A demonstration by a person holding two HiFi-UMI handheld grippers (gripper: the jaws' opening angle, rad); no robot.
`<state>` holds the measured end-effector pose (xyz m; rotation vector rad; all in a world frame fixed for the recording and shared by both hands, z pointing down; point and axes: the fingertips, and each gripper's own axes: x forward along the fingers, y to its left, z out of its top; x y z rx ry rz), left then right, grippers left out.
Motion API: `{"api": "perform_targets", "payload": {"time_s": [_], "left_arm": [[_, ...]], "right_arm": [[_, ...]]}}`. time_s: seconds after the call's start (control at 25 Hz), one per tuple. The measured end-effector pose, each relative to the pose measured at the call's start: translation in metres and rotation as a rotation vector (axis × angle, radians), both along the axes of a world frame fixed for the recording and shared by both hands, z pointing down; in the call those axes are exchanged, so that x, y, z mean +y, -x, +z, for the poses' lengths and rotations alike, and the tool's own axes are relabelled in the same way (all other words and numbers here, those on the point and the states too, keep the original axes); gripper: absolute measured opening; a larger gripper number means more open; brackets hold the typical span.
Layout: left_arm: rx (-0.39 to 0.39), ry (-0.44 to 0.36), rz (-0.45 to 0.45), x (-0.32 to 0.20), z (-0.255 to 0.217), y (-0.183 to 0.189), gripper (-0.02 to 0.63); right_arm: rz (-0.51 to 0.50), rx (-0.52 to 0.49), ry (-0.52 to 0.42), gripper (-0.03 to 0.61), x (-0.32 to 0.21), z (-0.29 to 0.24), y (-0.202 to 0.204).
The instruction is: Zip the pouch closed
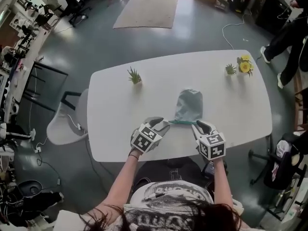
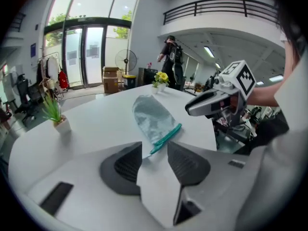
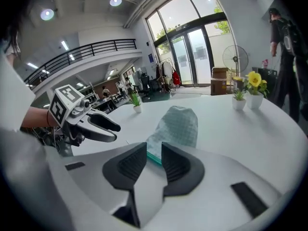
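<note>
Left tool [image 1: 162, 125] and right tool [image 1: 198, 125] both released, near pouch [image 1: 189, 105] on table [image 1: 115, 105]

Looking down on a white table [image 1: 120, 114] bearing a spiky green plant [image 1: 134, 75] near its far left edge and, far right, a small plant [image 1: 231, 69] just beside yellow flowers [image 1: 245, 65]. Also showing a beige rug [image 1: 147, 11] beyond, a white chair [image 1: 65, 124] at left, a person [image 1: 293, 37] standing right.
</note>
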<state>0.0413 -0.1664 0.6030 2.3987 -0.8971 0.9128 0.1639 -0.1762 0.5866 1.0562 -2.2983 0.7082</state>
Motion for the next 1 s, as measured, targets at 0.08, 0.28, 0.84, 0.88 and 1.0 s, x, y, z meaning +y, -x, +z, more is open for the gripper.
{"api": "perform_targets", "payload": {"time_s": [0.08, 0.28, 0.84, 0.88, 1.0], "left_arm": [[0.026, -0.023, -0.072, 0.003, -0.009, 0.002, 0.169], [0.048, -0.066, -0.218, 0.018, -0.025, 0.013, 0.156], [0.131, -0.084, -0.340, 0.066, -0.044, 0.041, 0.139], [0.144, -0.087, -0.336, 0.069, -0.046, 0.041, 0.133], [0.168, -0.098, -0.321, 0.088, -0.051, 0.044, 0.132]], "right_arm": [[-0.037, -0.025, -0.017, 0.095, 0.002, -0.007, 0.006], [-0.132, -0.069, -0.036, 0.095, 0.012, -0.018, 0.017], [-0.241, -0.112, -0.061, 0.094, 0.043, -0.029, 0.069], [-0.242, -0.115, -0.075, 0.094, 0.046, -0.032, 0.072], [-0.244, -0.113, -0.101, 0.094, 0.062, -0.039, 0.082]]}}
